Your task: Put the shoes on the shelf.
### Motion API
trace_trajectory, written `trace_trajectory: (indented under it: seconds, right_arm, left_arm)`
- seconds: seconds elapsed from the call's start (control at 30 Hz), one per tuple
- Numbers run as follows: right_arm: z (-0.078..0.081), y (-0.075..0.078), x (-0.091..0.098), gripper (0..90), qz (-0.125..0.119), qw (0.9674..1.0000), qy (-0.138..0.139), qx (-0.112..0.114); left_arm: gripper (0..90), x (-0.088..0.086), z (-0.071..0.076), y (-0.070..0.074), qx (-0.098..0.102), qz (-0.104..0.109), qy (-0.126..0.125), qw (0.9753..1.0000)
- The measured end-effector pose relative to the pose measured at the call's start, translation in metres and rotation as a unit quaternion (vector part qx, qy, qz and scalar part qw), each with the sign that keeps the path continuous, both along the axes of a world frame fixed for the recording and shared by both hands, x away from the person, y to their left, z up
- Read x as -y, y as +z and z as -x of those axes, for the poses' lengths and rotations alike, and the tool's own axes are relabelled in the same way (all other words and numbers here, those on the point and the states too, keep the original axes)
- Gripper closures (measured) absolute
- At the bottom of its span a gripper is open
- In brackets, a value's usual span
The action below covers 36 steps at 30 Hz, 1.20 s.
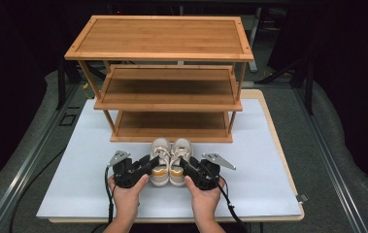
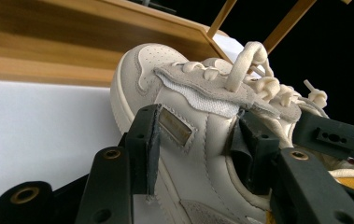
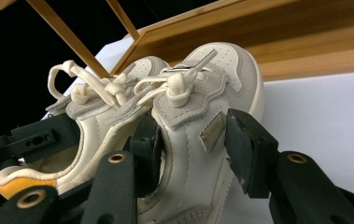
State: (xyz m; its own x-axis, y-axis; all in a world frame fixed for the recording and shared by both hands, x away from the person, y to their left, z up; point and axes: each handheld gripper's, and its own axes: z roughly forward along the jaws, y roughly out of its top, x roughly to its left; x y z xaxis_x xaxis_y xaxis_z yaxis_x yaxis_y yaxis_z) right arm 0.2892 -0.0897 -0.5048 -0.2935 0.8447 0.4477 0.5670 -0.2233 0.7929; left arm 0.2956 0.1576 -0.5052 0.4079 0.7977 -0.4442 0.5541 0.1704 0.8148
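My left gripper (image 1: 148, 162) clamps the left sneaker's (image 1: 159, 160) side wall and my right gripper (image 1: 187, 164) the right sneaker's (image 1: 179, 159), paired toes-first before the bamboo shoe rack (image 1: 172, 104), ready to shelve together.

A pair of cream shoes (image 1: 171, 162) with pale grey suede patches, cream laces and mustard-yellow insoles is seen at six o'clock from the honey-brown bamboo rack (image 1: 164, 73), whose shelves are marked by fine straight grain. Matt black is shown on both grippers. The mat (image 1: 75, 160) is coloured pale bluish white, edged by a light wooden table (image 1: 278, 141).
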Motion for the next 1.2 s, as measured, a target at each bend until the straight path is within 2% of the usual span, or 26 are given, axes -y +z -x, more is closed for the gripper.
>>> trace_trajectory:
  seconds: [0.07,0.13,0.2,0.23,0.27,0.3,0.33,0.4,0.43,0.73,0.87,1.17,1.2]
  right_arm:
    - [-0.001,0.004,-0.001,56.9,-0.001,1.0,0.003,0.007]
    - [-0.001,0.01,-0.002,56.9,0.005,1.0,0.002,0.001]
    - [0.0,0.016,-0.002,56.9,0.005,0.9999,0.009,0.001]
    - [-0.001,0.017,-0.003,56.9,0.007,1.0,0.002,0.004]
    - [-0.001,0.019,-0.004,56.9,0.001,0.9999,0.005,0.009]
    - [0.0,0.022,-0.003,56.9,0.004,0.9999,0.009,0.002]
    - [-0.001,0.023,-0.004,56.9,0.005,1.0,0.003,0.006]
    - [-0.001,0.027,-0.003,57.0,0.005,0.9999,0.011,0.005]
    - [-0.002,0.028,-0.004,57.0,-0.001,0.9999,0.007,0.013]
    - [-0.004,0.043,-0.003,57.0,-0.003,0.9999,0.008,0.013]
    - [-0.005,0.049,-0.004,57.0,0.002,0.9998,0.009,0.017]
    - [-0.005,0.059,-0.004,57.0,-0.005,0.9998,0.011,0.018]
    - [-0.004,0.061,-0.004,57.0,0.005,0.9999,0.005,0.011]
  left_arm:
    - [55.7,-0.001,0.0,0.003,0.0,0.004,0.0,1.0]
    - [55.7,-0.003,0.0,0.007,0.0,0.009,0.001,1.0]
    - [55.7,-0.003,0.0,0.012,0.002,0.007,0.001,1.0]
    - [55.7,-0.003,0.0,0.014,0.003,0.008,0.002,1.0]
    - [55.7,-0.003,0.0,0.017,0.004,0.006,0.002,1.0]
    - [55.7,-0.003,0.0,0.019,0.006,0.005,0.002,1.0]
    - [55.7,-0.004,0.0,0.022,0.007,0.004,0.002,1.0]
    - [55.7,-0.004,-0.001,0.025,0.007,0.005,0.001,1.0]
    - [55.7,-0.005,-0.001,0.027,0.008,0.006,0.0,1.0]
    - [55.8,-0.005,-0.004,0.044,0.01,0.006,-0.001,0.9999]
    - [55.8,-0.004,-0.005,0.049,0.014,0.0,0.001,0.9999]
    - [55.8,-0.007,-0.004,0.059,0.013,0.009,-0.002,0.9999]
    - [55.8,-0.007,-0.004,0.06,0.014,0.01,-0.002,0.9999]
